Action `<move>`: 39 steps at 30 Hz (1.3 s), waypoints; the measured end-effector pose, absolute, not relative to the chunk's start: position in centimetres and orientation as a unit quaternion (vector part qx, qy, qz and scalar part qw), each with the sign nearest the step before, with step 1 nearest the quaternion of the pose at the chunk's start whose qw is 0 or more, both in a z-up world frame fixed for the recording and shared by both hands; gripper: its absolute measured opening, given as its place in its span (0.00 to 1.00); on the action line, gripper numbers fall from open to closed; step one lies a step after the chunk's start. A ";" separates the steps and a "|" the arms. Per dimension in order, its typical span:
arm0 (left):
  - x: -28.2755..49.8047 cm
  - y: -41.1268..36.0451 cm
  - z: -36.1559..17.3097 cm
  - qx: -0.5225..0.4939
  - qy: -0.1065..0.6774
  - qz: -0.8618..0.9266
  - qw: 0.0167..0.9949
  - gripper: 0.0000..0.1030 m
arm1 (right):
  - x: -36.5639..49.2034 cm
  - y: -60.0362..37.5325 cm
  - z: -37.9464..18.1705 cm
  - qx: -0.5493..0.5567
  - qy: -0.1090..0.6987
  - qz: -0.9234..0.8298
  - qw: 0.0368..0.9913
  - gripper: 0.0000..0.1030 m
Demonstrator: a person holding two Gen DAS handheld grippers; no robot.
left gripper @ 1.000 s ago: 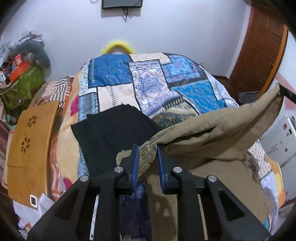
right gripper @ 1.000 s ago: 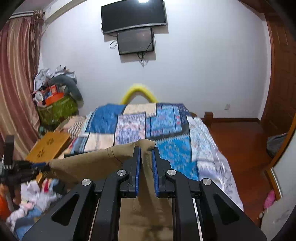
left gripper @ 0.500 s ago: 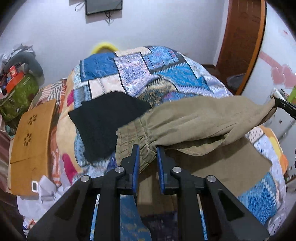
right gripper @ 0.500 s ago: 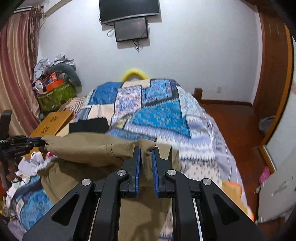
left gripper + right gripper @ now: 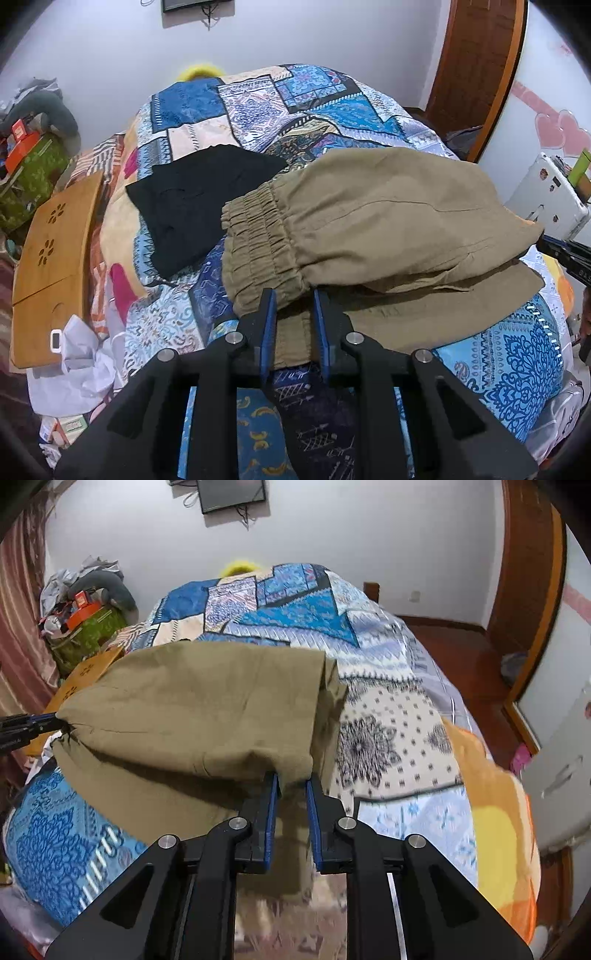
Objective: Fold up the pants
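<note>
Olive-khaki pants [image 5: 384,221] lie doubled over on the patchwork bedspread [image 5: 258,103], elastic waistband to the left. My left gripper [image 5: 293,295] is shut on the waistband corner. My right gripper [image 5: 291,781] is shut on the other corner of the folded pants [image 5: 199,709], near the leg hems. Each gripper shows at the far edge of the other view, the right one in the left wrist view [image 5: 565,254] and the left one in the right wrist view [image 5: 26,725]. The top layer is draped low over the bottom layer.
A black folded garment [image 5: 199,192] lies on the bed beside the waistband. A wooden lap table [image 5: 51,254] and white cloth [image 5: 77,362] are off the bed's left side. Clutter [image 5: 88,613] is piled by the wall. A wooden door [image 5: 476,74] is at right.
Both grippers have lowered and carried the held edge of the pants forward over the bed. The fabric went from lifted and stretched to draped low over the lower layer.
</note>
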State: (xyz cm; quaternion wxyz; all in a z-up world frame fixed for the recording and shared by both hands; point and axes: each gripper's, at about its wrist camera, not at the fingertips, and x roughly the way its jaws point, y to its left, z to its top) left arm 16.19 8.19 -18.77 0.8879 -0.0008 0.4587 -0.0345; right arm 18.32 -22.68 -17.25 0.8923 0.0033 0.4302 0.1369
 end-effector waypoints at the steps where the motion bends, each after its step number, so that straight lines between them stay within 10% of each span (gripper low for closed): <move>1: 16.1 8.3 -18.6 0.000 0.458 -0.031 0.888 0.22 | 17.9 -22.9 -17.2 0.008 0.432 0.133 0.892 0.17; 12: 15.4 8.1 -14.1 0.023 0.417 -0.025 0.908 0.58 | 15.7 -22.2 -12.3 -0.008 0.368 0.135 0.920 0.73; 17: 16.0 6.1 -13.7 0.034 0.422 -0.054 0.904 0.79 | 16.5 -18.3 -12.0 -0.048 0.364 0.193 0.910 0.80; 31: 17.3 -0.3 -17.9 0.130 0.470 -0.125 0.864 0.81 | 18.7 -9.7 -18.3 -0.218 0.410 0.282 0.840 0.74; 39: 18.3 -1.7 -19.6 0.168 0.478 -0.118 0.854 0.81 | 20.4 -9.8 -18.1 -0.148 0.434 0.304 0.835 0.21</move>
